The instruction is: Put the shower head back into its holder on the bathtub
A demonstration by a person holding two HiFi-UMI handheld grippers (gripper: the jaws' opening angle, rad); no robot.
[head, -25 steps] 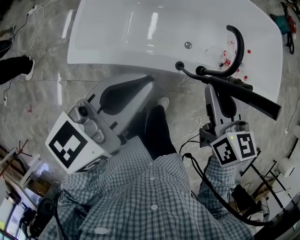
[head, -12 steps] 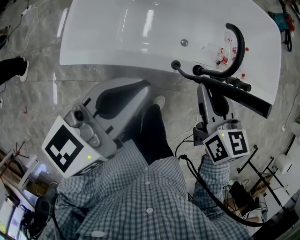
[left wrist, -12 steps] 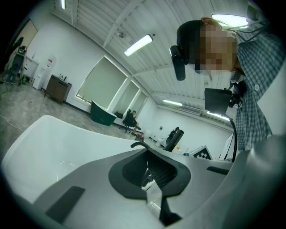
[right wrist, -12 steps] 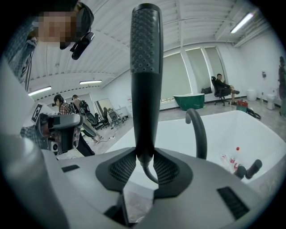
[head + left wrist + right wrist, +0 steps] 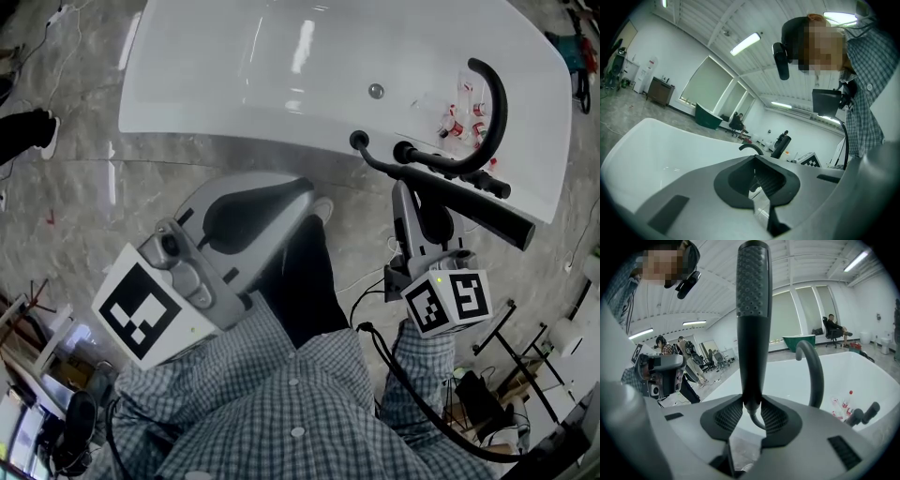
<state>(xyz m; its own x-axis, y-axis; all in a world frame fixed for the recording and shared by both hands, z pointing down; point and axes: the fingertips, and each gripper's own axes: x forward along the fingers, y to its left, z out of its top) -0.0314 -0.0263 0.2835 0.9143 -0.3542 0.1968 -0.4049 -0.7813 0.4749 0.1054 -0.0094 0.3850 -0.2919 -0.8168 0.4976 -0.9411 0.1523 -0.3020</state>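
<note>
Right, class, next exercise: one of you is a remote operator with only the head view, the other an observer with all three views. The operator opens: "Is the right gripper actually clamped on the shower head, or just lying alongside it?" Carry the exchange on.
Observer: Clamped. In the right gripper view, the right gripper is shut on the shower head, its pads pinching the narrow lower end.
Operator: Which way is the head turned?
Observer: It stands upright between the pads, with its dotted face towards that gripper's camera.
Operator: Is the left gripper carrying anything?
Observer: No. The left gripper view shows the left gripper shut with nothing between its pads.
</note>
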